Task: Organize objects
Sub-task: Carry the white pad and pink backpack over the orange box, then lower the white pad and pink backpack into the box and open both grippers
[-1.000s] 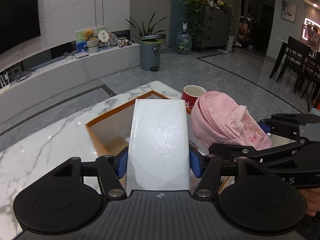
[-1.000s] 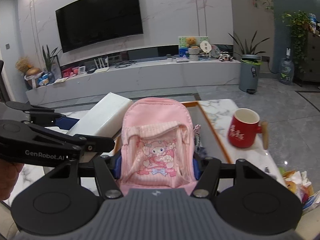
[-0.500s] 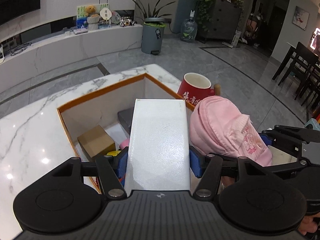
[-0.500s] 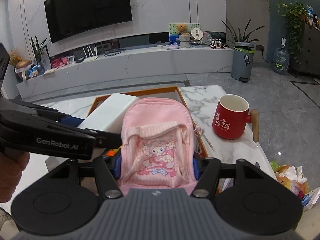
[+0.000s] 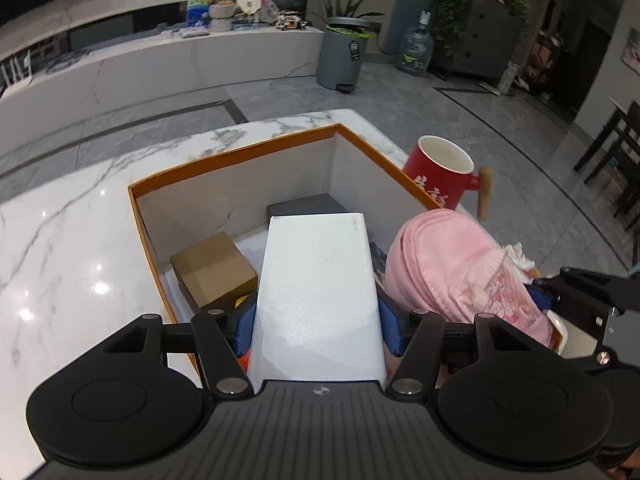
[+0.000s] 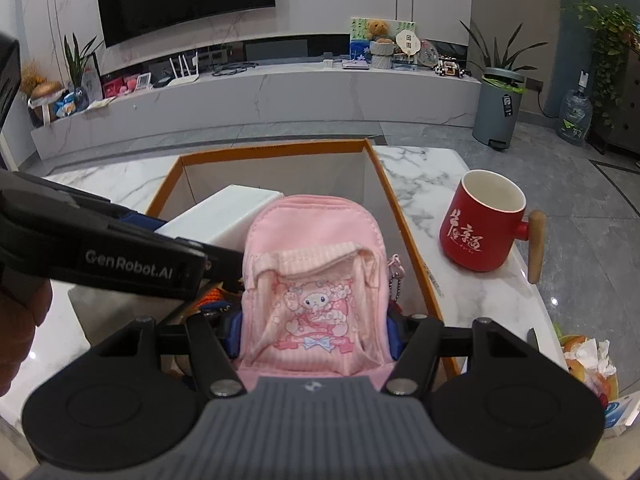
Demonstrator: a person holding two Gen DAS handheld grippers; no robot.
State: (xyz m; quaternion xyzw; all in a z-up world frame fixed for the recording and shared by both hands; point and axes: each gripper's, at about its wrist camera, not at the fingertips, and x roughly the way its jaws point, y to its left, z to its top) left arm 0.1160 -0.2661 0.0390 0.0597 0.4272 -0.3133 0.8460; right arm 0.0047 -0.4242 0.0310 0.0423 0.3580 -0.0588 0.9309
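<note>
My left gripper is shut on a long white box, its blue pads pressing both long sides. The box hangs tilted over an open orange-rimmed carton on the marble table. My right gripper is shut on a small pink backpack with a cartoon print, held over the carton's right part. In the left wrist view the pink backpack hangs just right of the white box. In the right wrist view the white box and the left gripper's arm sit to the left.
Inside the carton lie a brown cardboard box and a dark flat box. A red mug with a wooden handle stands on the marble right of the carton. Crumpled wrappers lie past the table's right edge.
Both grippers have come forward and down over the carton with their loads, so its inside now shows. Neither grip has changed.
</note>
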